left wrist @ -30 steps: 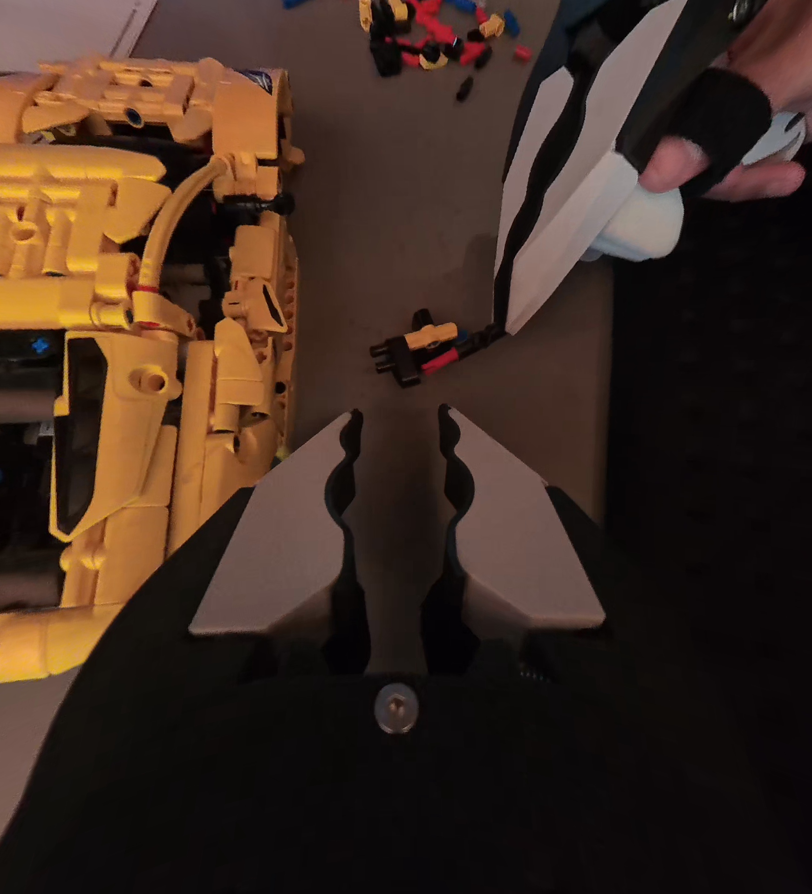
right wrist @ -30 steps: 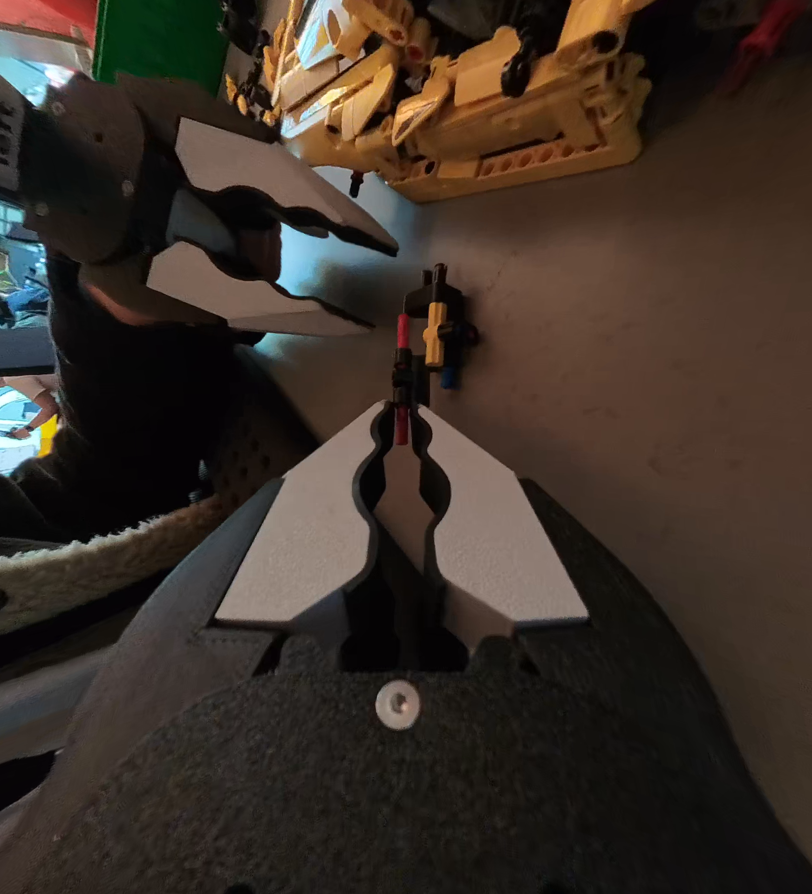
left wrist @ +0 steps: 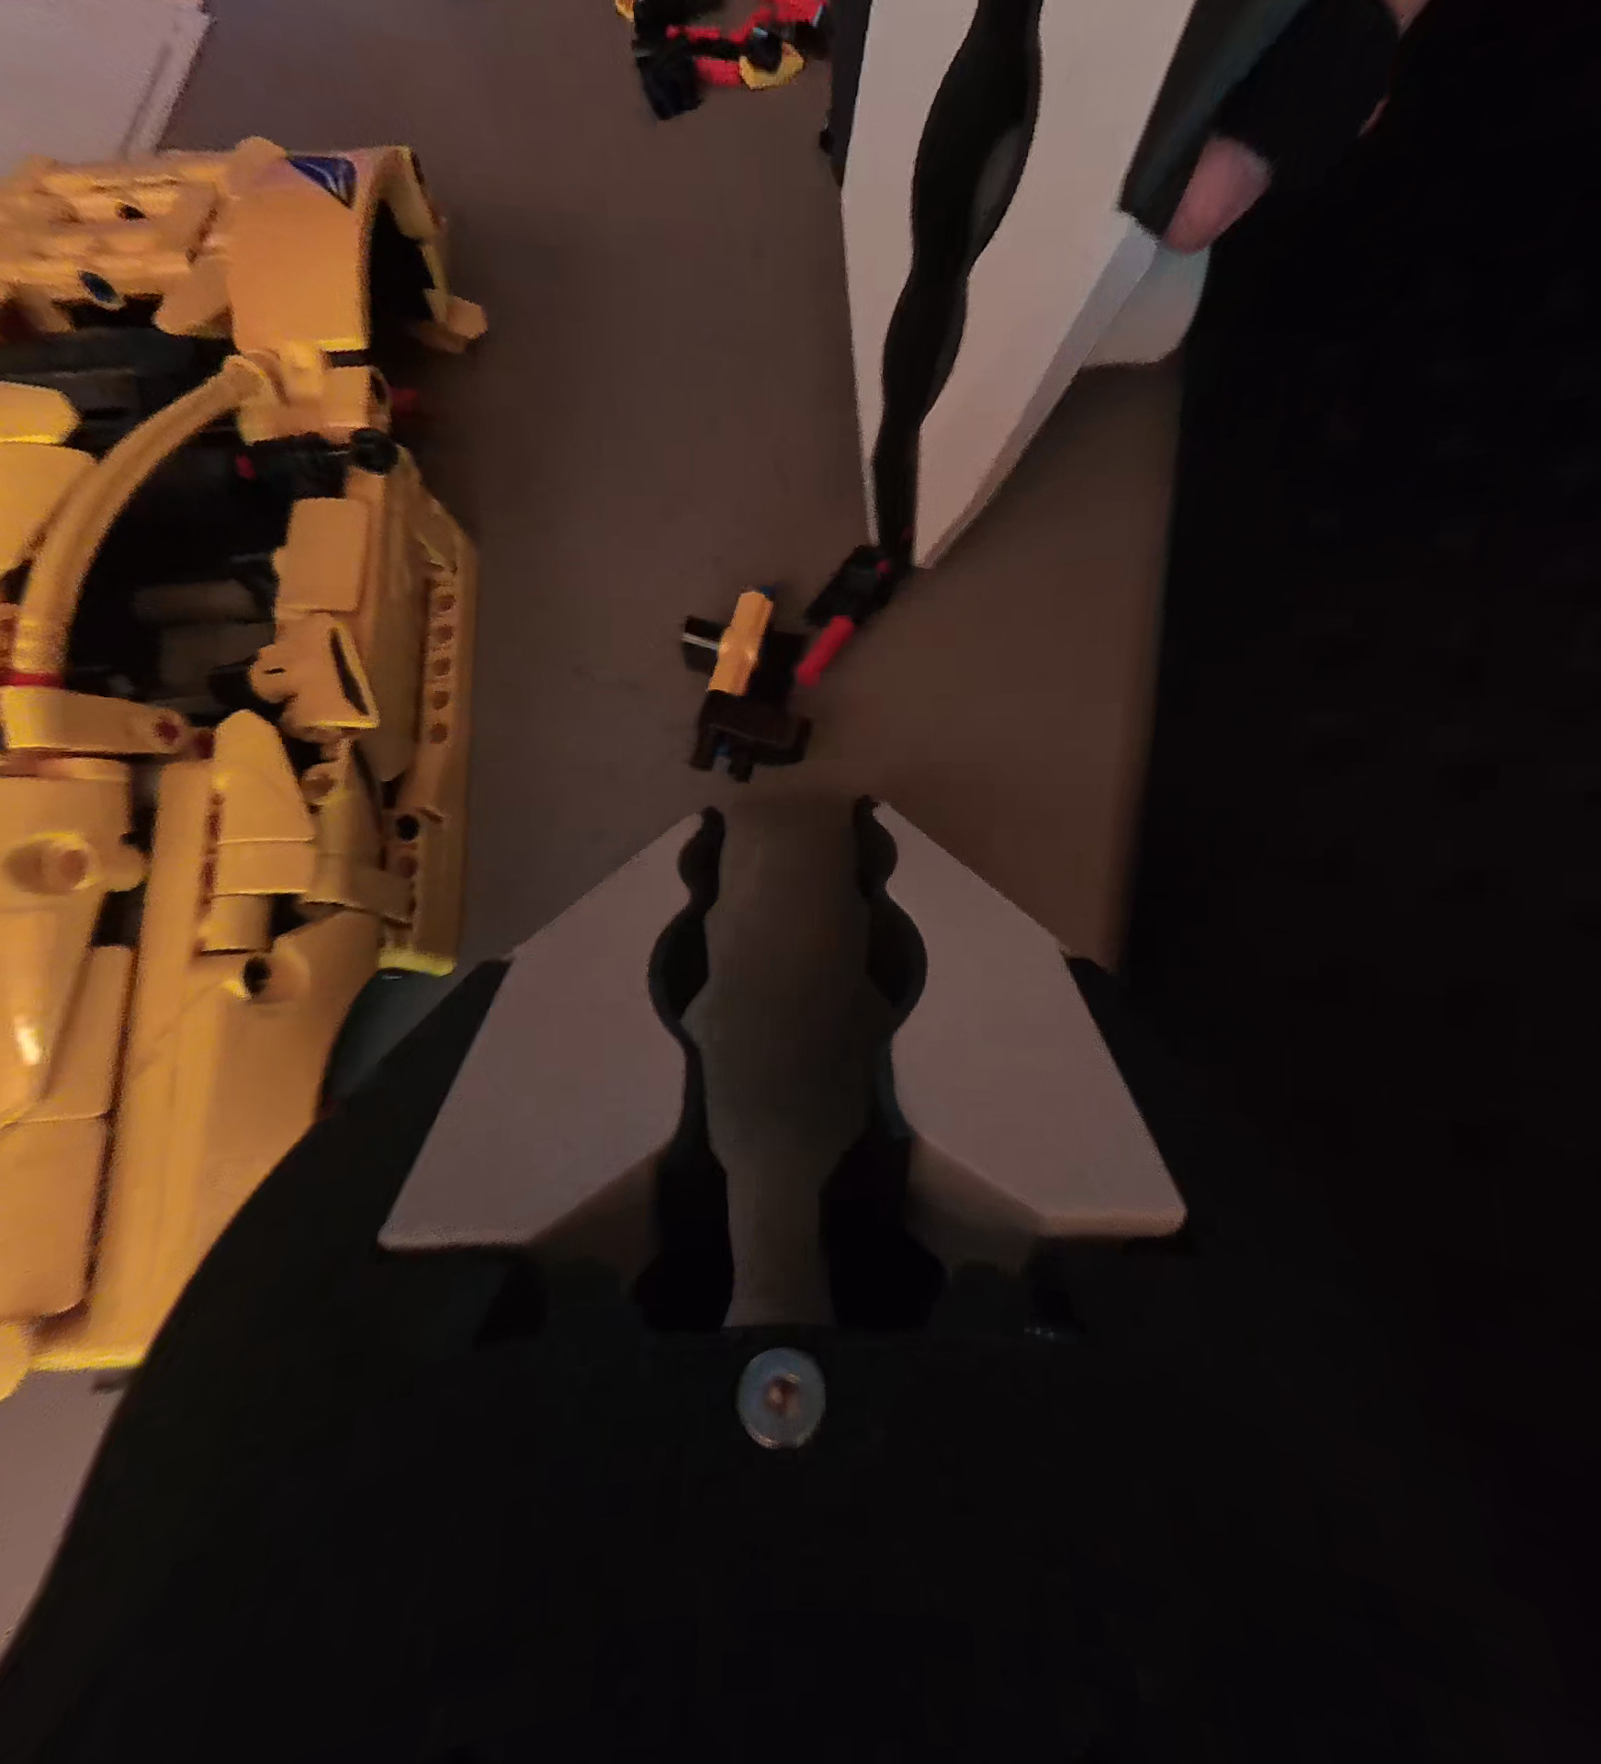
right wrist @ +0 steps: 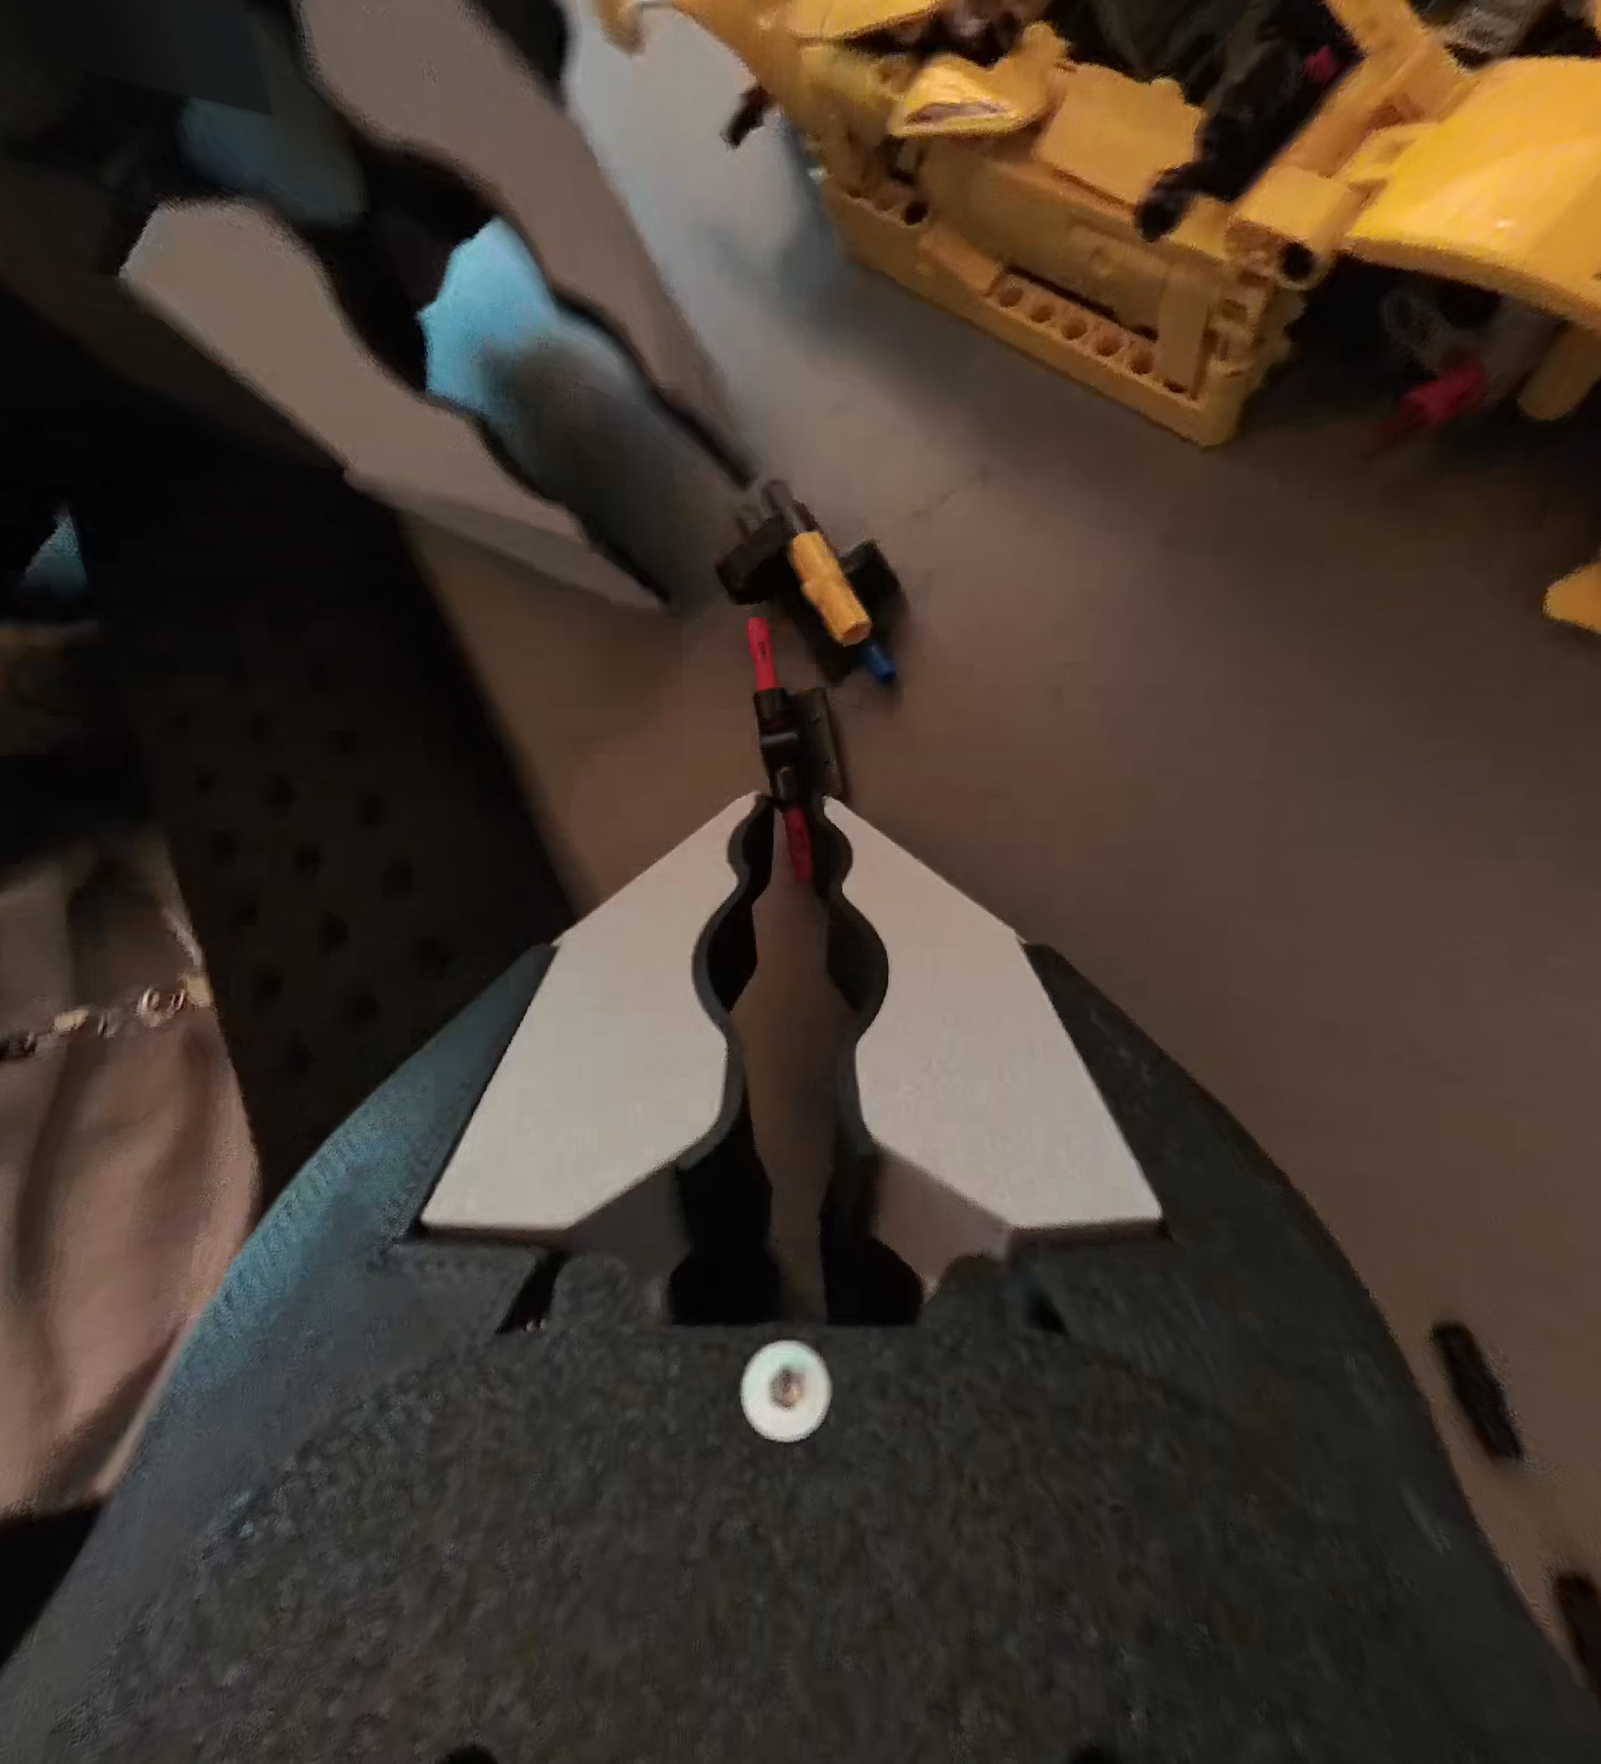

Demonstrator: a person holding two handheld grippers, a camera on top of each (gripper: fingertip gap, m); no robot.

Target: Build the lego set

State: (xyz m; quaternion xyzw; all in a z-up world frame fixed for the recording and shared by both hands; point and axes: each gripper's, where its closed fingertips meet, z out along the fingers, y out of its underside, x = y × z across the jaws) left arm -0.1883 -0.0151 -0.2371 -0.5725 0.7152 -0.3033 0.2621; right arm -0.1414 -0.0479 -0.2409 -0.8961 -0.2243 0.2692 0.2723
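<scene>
two tongs: right tongs (right wrist: pixel 791 811) pinch red axle (right wrist: pixel 796 840); left tongs (left wrist: pixel 782 811) wide, beside yellow-black subassembly (left wrist: pixel 744 687).

My right gripper (right wrist: pixel 794 811) has pulled the red axle (right wrist: pixel 794 840) with its black connector (right wrist: pixel 791 740) free of the small assembly (right wrist: pixel 825 587), which has turned on the table. My left gripper (left wrist: pixel 782 811) has moved closer to it.

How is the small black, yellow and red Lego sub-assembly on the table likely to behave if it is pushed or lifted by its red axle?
The sub-assembly probably skids easily: it looks small and lies loose on smooth table. It may pivot, since the right claw grips only the thin red axle at one end. Joints might flex or pop apart.
</scene>
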